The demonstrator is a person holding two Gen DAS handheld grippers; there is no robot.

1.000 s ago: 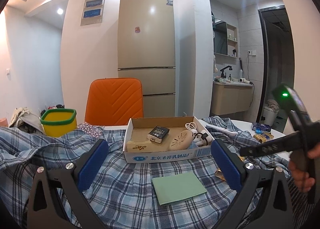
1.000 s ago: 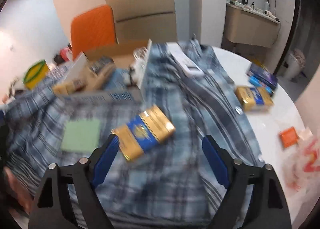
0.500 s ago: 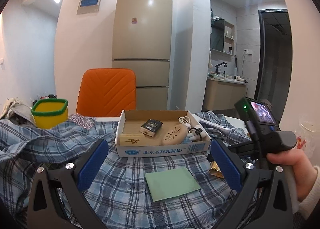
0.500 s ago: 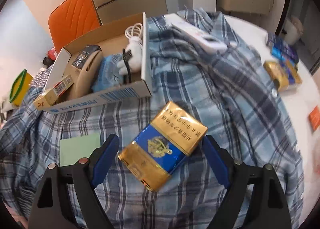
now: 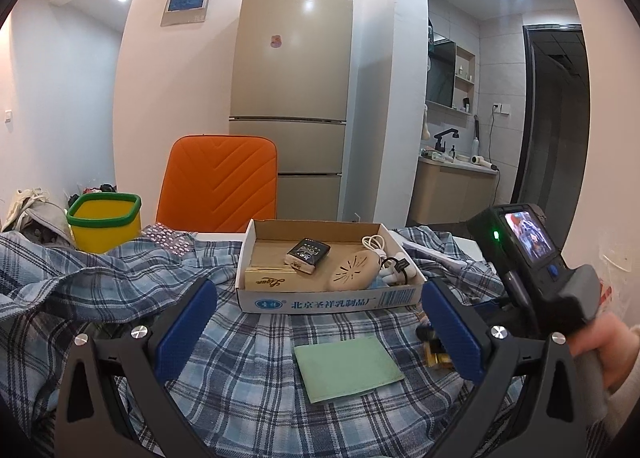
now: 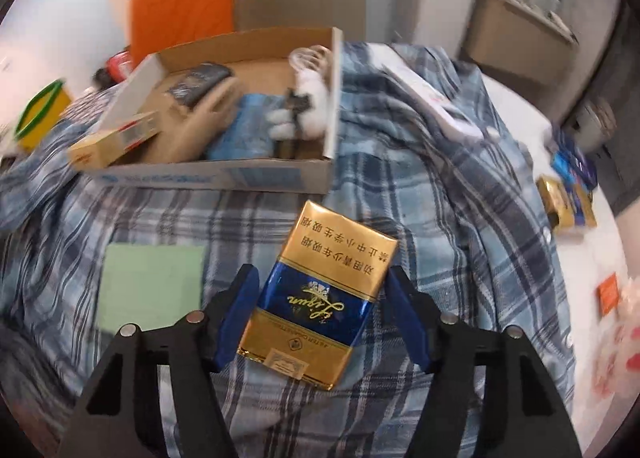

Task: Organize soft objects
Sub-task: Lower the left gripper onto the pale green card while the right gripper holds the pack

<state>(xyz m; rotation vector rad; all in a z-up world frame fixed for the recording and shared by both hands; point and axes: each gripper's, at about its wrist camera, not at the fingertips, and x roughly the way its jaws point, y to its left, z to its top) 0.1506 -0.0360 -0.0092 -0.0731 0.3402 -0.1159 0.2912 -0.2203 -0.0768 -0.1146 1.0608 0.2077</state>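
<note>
Lying between right gripper (image 6: 324, 314) jaws, cigarette pack (image 6: 320, 298)

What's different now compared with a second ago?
The right gripper has closed in on the blue-and-gold pack, its fingers narrowed around it; contact is unclear. The left gripper stays open above the green pad. The cardboard box and plaid shirt haven't moved.
</note>
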